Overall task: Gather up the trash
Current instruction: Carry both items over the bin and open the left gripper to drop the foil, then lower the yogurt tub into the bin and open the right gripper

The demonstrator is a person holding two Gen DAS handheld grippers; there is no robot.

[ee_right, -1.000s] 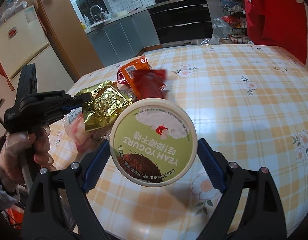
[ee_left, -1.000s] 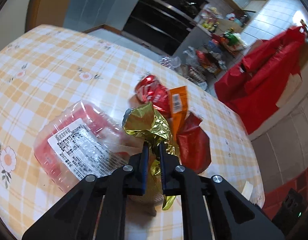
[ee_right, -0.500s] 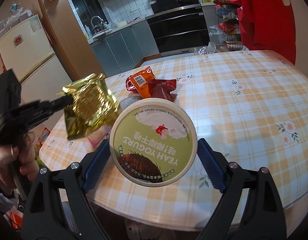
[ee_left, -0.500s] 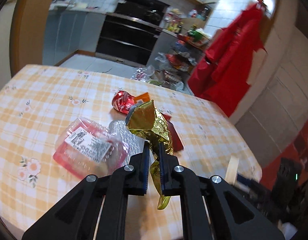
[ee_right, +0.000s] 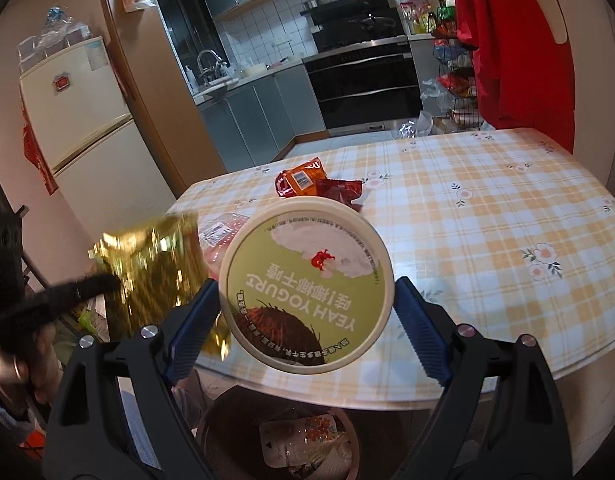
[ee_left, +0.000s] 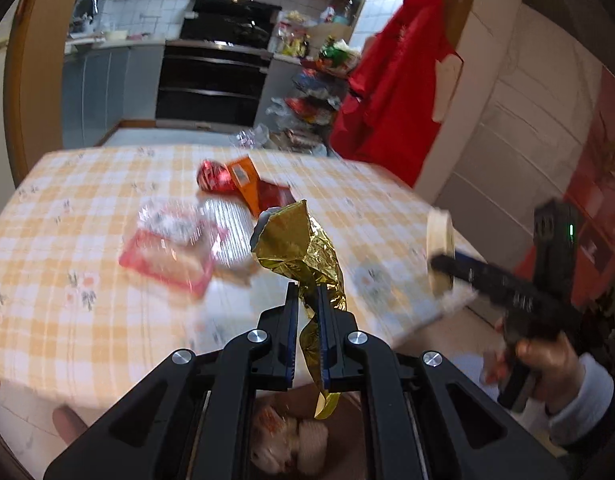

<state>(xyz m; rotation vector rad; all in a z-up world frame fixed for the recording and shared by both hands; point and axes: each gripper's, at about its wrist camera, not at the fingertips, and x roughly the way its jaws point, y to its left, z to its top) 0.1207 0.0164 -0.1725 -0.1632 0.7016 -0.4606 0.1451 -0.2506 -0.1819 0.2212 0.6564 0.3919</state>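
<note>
My left gripper (ee_left: 306, 300) is shut on a crumpled gold foil wrapper (ee_left: 297, 246) and holds it off the table's near edge; the wrapper also shows blurred in the right wrist view (ee_right: 155, 272). My right gripper (ee_right: 307, 292) is shut on a green "Yeah Yogurt" lid (ee_right: 307, 284), held flat-on to the camera; it shows edge-on in the left wrist view (ee_left: 439, 254). A dark trash bin (ee_right: 227, 416) with wrappers inside stands below both grippers. On the checked table (ee_right: 487, 216) lie a red and an orange snack bag (ee_left: 237, 178) and a clear pink tray (ee_left: 171, 248).
The kitchen with oven and cabinets (ee_right: 363, 76) is behind the table. A white fridge (ee_right: 79, 128) stands at the left. Red cloth (ee_right: 511, 40) hangs at the right. A rack of packets (ee_left: 311, 92) is beyond the table.
Both grippers have pulled back from the table with their loads and now hang past its near edge over the bin. The gold wrapper was lifted off the pile.
</note>
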